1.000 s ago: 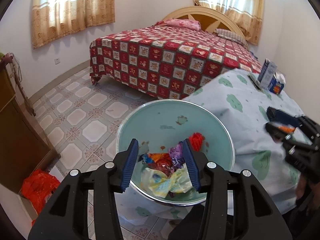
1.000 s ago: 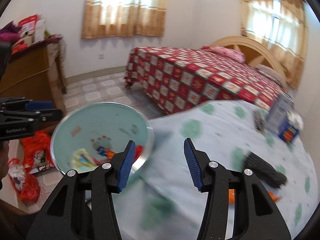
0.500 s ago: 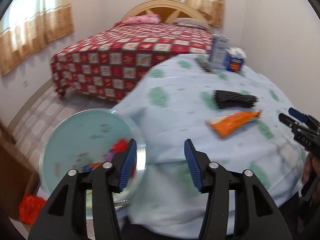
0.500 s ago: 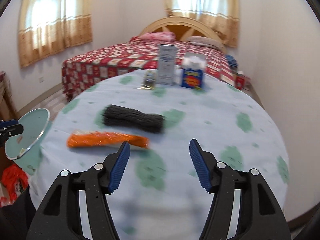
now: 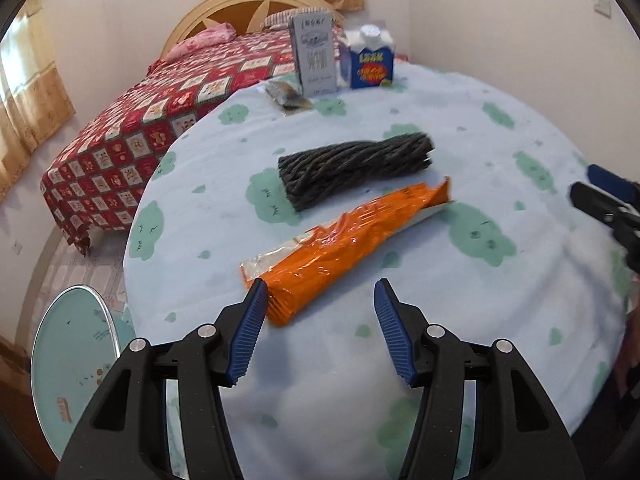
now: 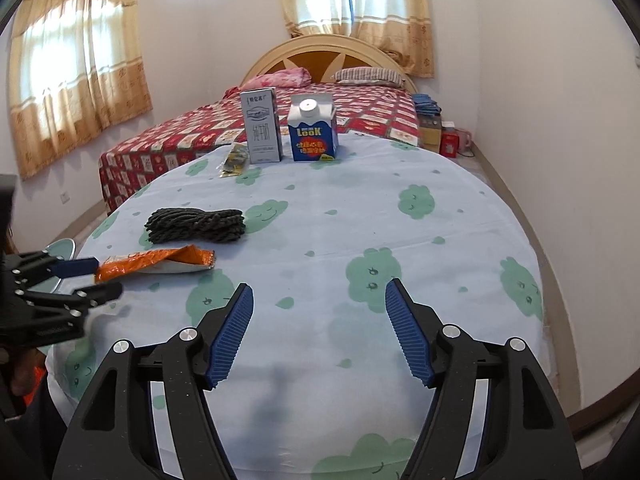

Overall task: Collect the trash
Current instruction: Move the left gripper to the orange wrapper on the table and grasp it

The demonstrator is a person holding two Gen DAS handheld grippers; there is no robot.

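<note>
Your left gripper (image 5: 320,332) hangs over the near edge of the table (image 5: 460,320), jaws apart with nothing between them, and they have just been opening. The orange wrapper (image 5: 340,252) lies flat just ahead of it, its near end right by the left pad's tip; whether they touch you cannot tell. Your right gripper (image 6: 320,336) sits further right over bare cloth, jaws wide apart and empty, also just been opening; from there the wrapper (image 6: 156,262) is ahead to the left.

Just beyond the wrapper, nearly parallel and close beside it, lies one dark rope bundle (image 5: 356,168). Nothing lies between your left gripper and the wrapper.

At the far edge stand two cartons side by side: a grey one (image 6: 262,126) and a blue one (image 6: 313,128). One small dark packet (image 6: 236,160) lies just left of the grey carton.

Off the table's left side, lower down, there is one round teal bin (image 5: 74,356). Behind the table there is one bed (image 6: 192,136) with a red patterned cover.

Count: one wrapper, one rope bundle, two cartons, one packet, one bin.
</note>
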